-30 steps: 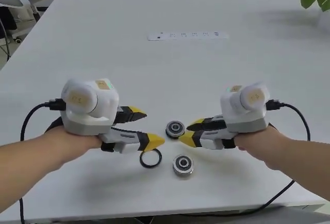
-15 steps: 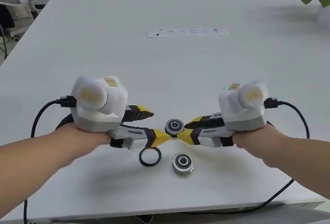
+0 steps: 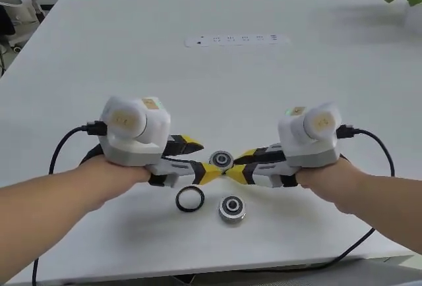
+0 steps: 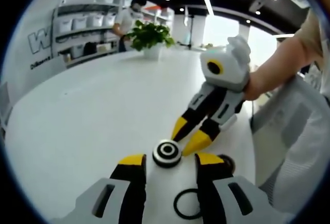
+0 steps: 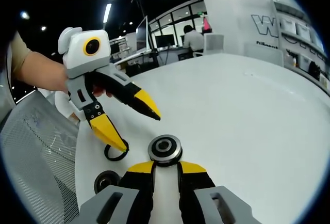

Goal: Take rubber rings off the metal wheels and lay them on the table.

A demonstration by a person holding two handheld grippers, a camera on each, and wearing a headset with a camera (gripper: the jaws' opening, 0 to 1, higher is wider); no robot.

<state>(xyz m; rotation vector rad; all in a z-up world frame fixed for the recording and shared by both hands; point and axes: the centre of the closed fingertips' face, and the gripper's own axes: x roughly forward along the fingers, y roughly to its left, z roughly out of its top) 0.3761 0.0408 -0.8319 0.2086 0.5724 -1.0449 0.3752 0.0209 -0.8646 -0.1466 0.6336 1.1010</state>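
Slippage looks the main risk. In the head view the metal wheel [image 3: 221,160] lies flat on the table [image 3: 277,95] at centre frame, between the left gripper [image 3: 204,159], jaws wide apart, and the right gripper [image 3: 235,165], jaws narrowly parted. A one-sided pinch could skid it towards the loose rubber ring [image 3: 190,198] and second wheel [image 3: 231,207] lower down. The left gripper view adds what the head view hides: the wheel sits at the mouth of its own tips with the right gripper's tips just beyond, so jaws may clash. The right gripper view shows the wheel's dark outer band, probably its ring still on.
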